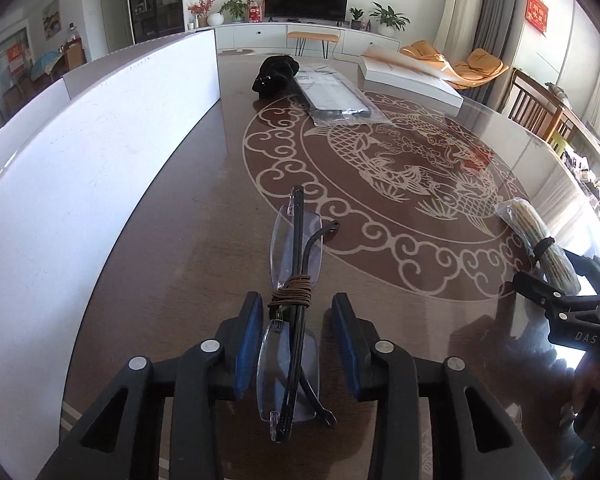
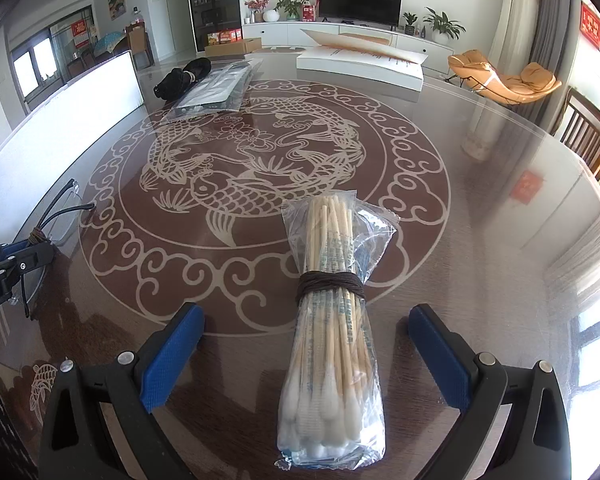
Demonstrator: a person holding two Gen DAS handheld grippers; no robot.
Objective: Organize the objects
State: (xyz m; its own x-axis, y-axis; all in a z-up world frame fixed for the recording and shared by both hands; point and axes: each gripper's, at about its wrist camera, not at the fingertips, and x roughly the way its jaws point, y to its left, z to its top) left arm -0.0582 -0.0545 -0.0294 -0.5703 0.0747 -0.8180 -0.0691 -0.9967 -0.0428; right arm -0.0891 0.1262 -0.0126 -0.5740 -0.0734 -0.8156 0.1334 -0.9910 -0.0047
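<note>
Folded rimless glasses (image 1: pixel 296 256) with black arms, bound at the middle by a brown cord (image 1: pixel 292 290), lie on the brown glass-topped table (image 1: pixel 172 216). My left gripper (image 1: pixel 298 308) is open around them; the left pad is close to the frame and the right pad stands clear. In the right wrist view, a plastic-wrapped bundle of cotton swabs (image 2: pixel 332 320) tied with dark cord lies between the wide-open fingers of my right gripper (image 2: pixel 306 316), untouched. The same swabs (image 1: pixel 536 232) and right gripper (image 1: pixel 540 280) show at the right of the left wrist view.
A tall white board (image 1: pixel 100 128) runs along the table's left side. At the far end lie a black pouch (image 1: pixel 274 74), a clear bag with a dark flat item (image 1: pixel 336 96) and a white box (image 1: pixel 412 76). A fish pattern fills the table's middle.
</note>
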